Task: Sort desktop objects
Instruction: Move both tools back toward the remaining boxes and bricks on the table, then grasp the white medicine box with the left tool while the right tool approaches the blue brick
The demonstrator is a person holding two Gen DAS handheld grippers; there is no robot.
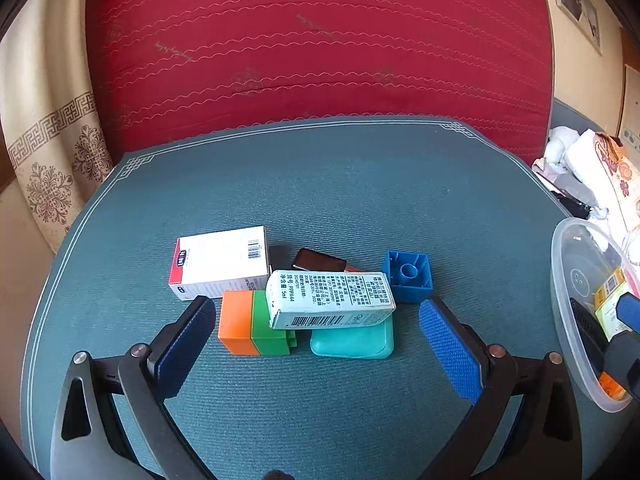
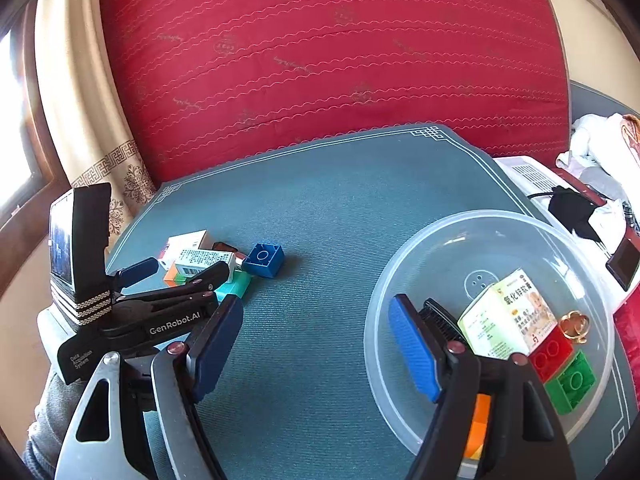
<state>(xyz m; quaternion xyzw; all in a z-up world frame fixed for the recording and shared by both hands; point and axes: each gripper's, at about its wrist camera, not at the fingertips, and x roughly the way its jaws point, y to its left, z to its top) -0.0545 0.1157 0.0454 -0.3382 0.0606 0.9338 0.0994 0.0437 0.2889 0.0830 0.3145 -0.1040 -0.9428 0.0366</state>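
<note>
A pile of objects lies mid-mat: a white box with a red edge (image 1: pixel 220 264), a joined orange and green block (image 1: pixel 256 328), a pale printed carton (image 1: pixel 328 300) resting on a teal case (image 1: pixel 352 340), a blue brick (image 1: pixel 408 276) and a dark flat item (image 1: pixel 318 260). My left gripper (image 1: pixel 320 340) is open wide, its fingers on either side of the pile's near edge, touching nothing. My right gripper (image 2: pixel 316 350) is open and holds nothing; its right finger overlaps the rim of the clear bowl (image 2: pixel 440 248). The left gripper (image 2: pixel 180 270) also shows over the pile.
The bowl (image 1: pixel 554 280) holds a medicine box (image 2: pixel 508 316), a red brick (image 2: pixel 554 350), a green brick (image 2: pixel 572 384), a black comb (image 2: pixel 444 320), a gold trinket (image 2: pixel 574 326) and an orange block (image 2: pixel 478 420). A red cushion (image 2: pixel 320 60) stands behind the mat. Cloths and a phone (image 2: pixel 624 260) lie right.
</note>
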